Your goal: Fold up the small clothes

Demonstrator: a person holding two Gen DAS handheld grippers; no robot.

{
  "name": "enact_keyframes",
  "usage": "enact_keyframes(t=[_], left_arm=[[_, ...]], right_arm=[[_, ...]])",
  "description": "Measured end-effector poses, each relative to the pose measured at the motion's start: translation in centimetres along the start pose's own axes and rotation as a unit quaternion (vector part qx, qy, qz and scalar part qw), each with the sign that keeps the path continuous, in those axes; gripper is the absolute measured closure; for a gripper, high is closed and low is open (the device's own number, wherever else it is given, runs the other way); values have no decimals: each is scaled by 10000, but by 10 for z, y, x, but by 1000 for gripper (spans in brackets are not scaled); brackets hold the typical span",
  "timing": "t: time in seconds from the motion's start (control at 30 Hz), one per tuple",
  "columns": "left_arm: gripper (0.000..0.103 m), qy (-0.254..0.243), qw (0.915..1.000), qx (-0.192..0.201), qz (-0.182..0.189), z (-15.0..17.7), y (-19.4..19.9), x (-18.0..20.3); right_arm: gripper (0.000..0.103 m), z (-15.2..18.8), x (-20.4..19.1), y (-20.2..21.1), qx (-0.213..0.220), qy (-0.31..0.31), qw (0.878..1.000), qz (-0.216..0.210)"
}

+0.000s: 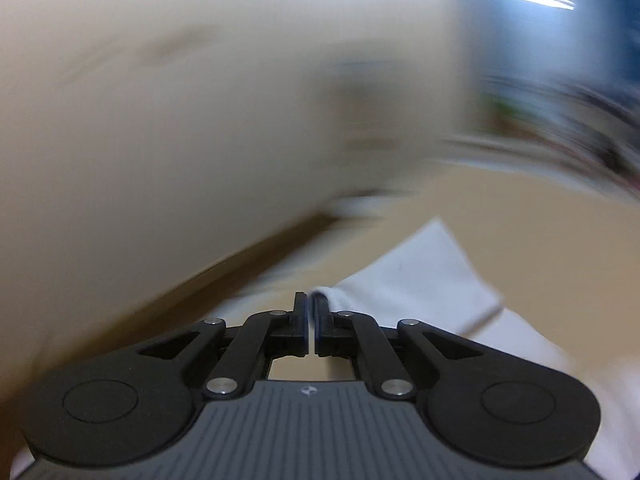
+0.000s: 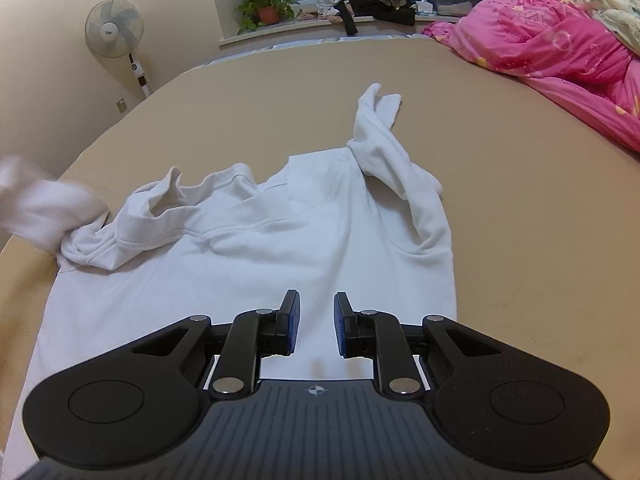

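The white shirt (image 2: 256, 240) lies spread on the tan bed (image 2: 520, 220), its body mostly flat. One sleeve (image 2: 384, 140) is twisted and points away near the far right shoulder, and the other sleeve is bunched at the left edge, where it looks blurred. The right gripper (image 2: 316, 322) hovers over the lower part of the shirt with its jaws apart and nothing between them. The left gripper (image 1: 310, 312) has its jaws almost together. White cloth (image 1: 420, 280) lies just beside its right finger, but the left wrist view is blurred, so I cannot tell if it truly pinches the cloth. I judge that the step in hand is to straighten the sleeves before folding. To do it well, each sleeve should be taken near its cuff and laid flat across the body, with no twist left, and the collar (image 2: 208, 184) smoothed.
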State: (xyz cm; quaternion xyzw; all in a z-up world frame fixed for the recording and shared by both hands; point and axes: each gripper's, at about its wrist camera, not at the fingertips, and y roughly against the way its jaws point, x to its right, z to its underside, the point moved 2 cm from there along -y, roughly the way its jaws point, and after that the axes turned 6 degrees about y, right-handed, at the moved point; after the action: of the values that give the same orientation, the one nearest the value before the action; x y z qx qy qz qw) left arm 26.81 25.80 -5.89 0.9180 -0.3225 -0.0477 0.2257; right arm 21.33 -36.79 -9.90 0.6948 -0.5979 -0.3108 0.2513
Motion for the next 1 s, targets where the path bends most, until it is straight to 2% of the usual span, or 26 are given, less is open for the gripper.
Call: enact_keyframes(t=[0.03,0.07,0.1,0.13,0.17,0.23,0.3,0.33,0.37,0.43,0.53,0.57,0.6,0.63,0.67,0.73,0.8,0.87,0.9,0.93,1.0], left_arm=[[93,664,9951,-196,-702,-8,-26,-41],[93,1278,9821,-526,-1282,-9,-48,-77],[93,1636,9738,-749,-1388,-9,-58,-93],[91,1941,9699,-945,-1125,-5,-66,-100],[89,1967,9710,-1081,-827,-2,-70,-94],[77,1693,9766,-1302,-253,4,-72,-65],[76,1260,9799,-1500,385,15,-68,-23],[72,981,9789,-1629,747,23,-61,-1],[71,627,9733,-1826,1238,33,-57,26],[70,122,9603,-2082,1853,54,-45,60],[66,-723,9451,-2181,2322,86,-28,99],[65,-976,9375,-2293,2427,96,-29,108],[64,-1210,9336,-2415,2354,107,-33,112],[65,-1522,9350,-2556,1931,120,-42,115],[64,-1600,9363,-2611,1721,128,-51,114],[69,-1429,9399,-2634,1639,124,-53,112],[71,-1755,9501,-2353,1054,124,-53,112],[75,-1811,9521,-2317,836,127,-60,109],[80,-1773,9526,-2338,796,126,-60,107],[90,-1756,9537,-2341,698,124,-63,109],[95,-1643,9560,-2364,565,123,-68,106]], right_arm=[[84,1,-1,-1,-23,18,10000,20],[84,2,-3,-3,-59,44,10000,45],[84,4,-5,-5,-96,81,9999,58],[84,5,-6,-7,-130,124,9998,78],[84,6,-9,-10,-163,182,9996,112],[84,7,-12,-14,-196,264,9993,159],[84,7,-16,-18,-235,280,9992,177],[83,8,-17,-21,-266,274,9991,177],[83,8,-18,-23,-292,269,9991,177],[83,11,-19,-26,-360,285,9988,191],[83,15,-17,-31,-458,301,9982,238],[83,16,-15,-32,-467,269,9982,254],[83,16,-12,-32,-457,222,9984,268],[83,15,-9,-31,-422,174,9986,278],[83,12,-5,-29,-332,125,9989,301],[83,3,8,-20,13,-3,9991,413],[83,-9,25,-10,413,-148,9976,527],[83,-22,43,-4,808,-202,9943,663],[81,-30,52,-5,983,-204,9926,687],[74,-36,60,-9,1072,-214,9914,714],[63,-52,76,-28,1137,-293,9904,726]])
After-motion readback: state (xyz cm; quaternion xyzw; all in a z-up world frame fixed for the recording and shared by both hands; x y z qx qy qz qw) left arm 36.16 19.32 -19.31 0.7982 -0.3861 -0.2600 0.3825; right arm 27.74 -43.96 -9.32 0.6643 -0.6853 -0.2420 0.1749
